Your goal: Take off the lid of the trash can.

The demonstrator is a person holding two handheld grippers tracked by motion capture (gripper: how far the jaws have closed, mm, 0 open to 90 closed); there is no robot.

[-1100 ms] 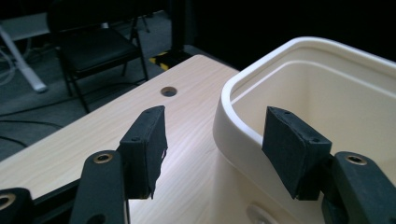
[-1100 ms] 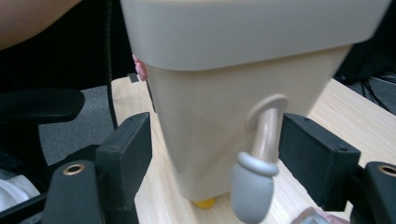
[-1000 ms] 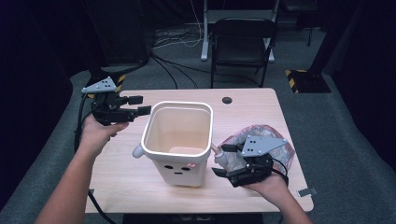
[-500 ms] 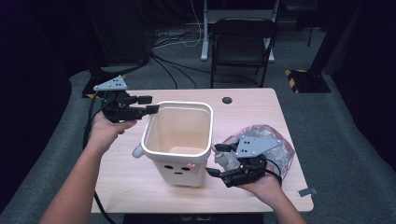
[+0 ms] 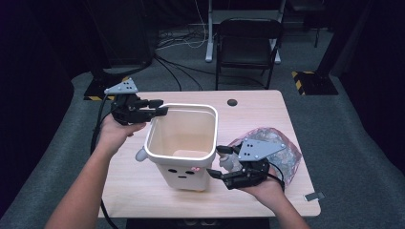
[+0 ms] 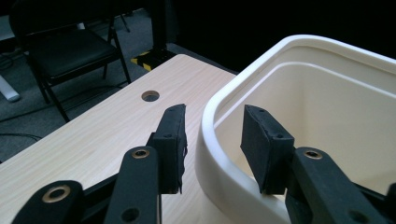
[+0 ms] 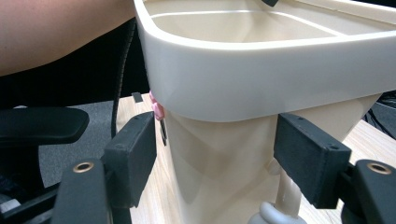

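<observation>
Left gripper view: left gripper (image 6: pixel 212 147) straddles the cream plastic bin's rim (image 6: pixel 210 135), jaws just closing, seemingly not yet pressing. Right gripper (image 7: pixel 215 163) stands open around the bin's corner.

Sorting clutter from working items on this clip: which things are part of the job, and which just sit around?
In the job:
cream bin
left gripper, jaws closing astride its rim
right gripper, open beside its lower wall

Lying about:
crumpled plastic bag on the table
folding chair behind
</observation>
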